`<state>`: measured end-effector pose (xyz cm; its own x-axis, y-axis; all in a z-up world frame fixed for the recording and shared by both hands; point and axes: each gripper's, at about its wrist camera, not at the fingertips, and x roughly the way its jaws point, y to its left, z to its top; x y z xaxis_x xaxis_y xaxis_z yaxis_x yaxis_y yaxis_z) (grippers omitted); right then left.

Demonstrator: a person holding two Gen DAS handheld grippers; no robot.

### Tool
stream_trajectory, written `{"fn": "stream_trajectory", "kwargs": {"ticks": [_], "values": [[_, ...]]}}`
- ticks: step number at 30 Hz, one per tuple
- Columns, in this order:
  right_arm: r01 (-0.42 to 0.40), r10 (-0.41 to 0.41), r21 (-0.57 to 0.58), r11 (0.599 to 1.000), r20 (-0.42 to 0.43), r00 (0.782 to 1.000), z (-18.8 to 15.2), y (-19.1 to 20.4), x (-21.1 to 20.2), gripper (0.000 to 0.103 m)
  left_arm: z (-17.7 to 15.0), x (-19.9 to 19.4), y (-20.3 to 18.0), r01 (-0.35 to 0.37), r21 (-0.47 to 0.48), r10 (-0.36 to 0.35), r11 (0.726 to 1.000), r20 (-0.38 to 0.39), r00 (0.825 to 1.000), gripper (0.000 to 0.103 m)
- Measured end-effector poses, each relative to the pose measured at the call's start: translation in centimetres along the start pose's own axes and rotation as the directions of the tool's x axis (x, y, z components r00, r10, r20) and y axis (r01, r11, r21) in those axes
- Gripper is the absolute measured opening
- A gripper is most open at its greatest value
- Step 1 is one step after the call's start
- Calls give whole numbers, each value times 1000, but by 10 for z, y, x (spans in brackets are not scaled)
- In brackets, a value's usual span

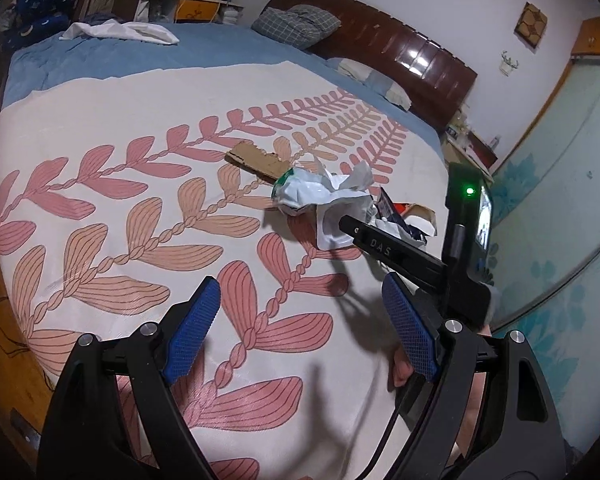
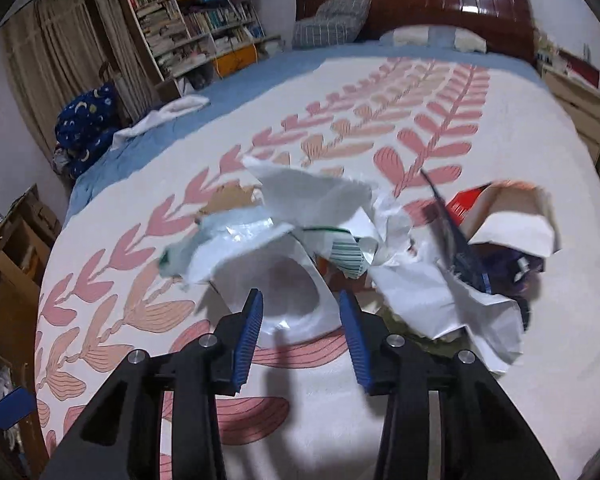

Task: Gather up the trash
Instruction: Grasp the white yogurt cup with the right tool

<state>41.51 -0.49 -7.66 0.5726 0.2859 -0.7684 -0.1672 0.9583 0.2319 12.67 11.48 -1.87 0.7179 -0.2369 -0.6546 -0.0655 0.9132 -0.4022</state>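
A heap of trash lies on the leaf-patterned bedspread [image 1: 140,184]: crumpled white plastic bags [image 1: 320,196] [image 2: 300,216], a torn brown cardboard piece [image 1: 256,158] [image 2: 228,198], a dark blue wrapper [image 2: 460,248] and a torn red-and-white carton [image 2: 512,224]. My right gripper [image 2: 300,312] is open, its blue pads [image 2: 250,332] either side of the near edge of the white bag; it also shows in the left wrist view [image 1: 356,232] at the heap. My left gripper [image 1: 300,304] is open and empty, short of the heap.
A dark wooden headboard [image 1: 400,52] with pillows [image 1: 300,24] is at the far end. A bookshelf [image 2: 196,20], a white cloth [image 1: 120,32] and a blue star-print blanket [image 2: 88,124] are on the far left. A nightstand [image 2: 576,100] stands right of the bed.
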Motion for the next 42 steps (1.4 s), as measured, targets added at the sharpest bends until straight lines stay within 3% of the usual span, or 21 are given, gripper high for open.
{"fn": "stream_trajectory", "kwargs": {"ticks": [2,4,5,14,28,36,42], "values": [[-17,18,19,1000,-20,1000,2,-3,8,36,0,1,2,0,-8,0,1000,-2,1000,83],[-18,19,33,999,-34,999,2,-5,13,15,0,3,1,-1,-7,1,1000,-5,1000,83],[-18,20,39,999,-44,999,2,-6,15,11,0,5,0,-3,-4,3,1000,-8,1000,83],[-37,40,66,997,-36,999,4,-11,15,11,-1,17,-13,17,14,-17,1000,-28,999,83],[-49,54,107,993,-49,997,11,-10,31,10,0,19,-8,-8,22,9,1000,-33,999,83],[-122,126,103,987,-35,991,8,-10,6,4,25,34,2,-37,26,37,999,3,999,83],[-169,169,76,983,-2,986,5,-17,-36,2,35,55,7,-35,-26,34,999,-24,999,83]]}}
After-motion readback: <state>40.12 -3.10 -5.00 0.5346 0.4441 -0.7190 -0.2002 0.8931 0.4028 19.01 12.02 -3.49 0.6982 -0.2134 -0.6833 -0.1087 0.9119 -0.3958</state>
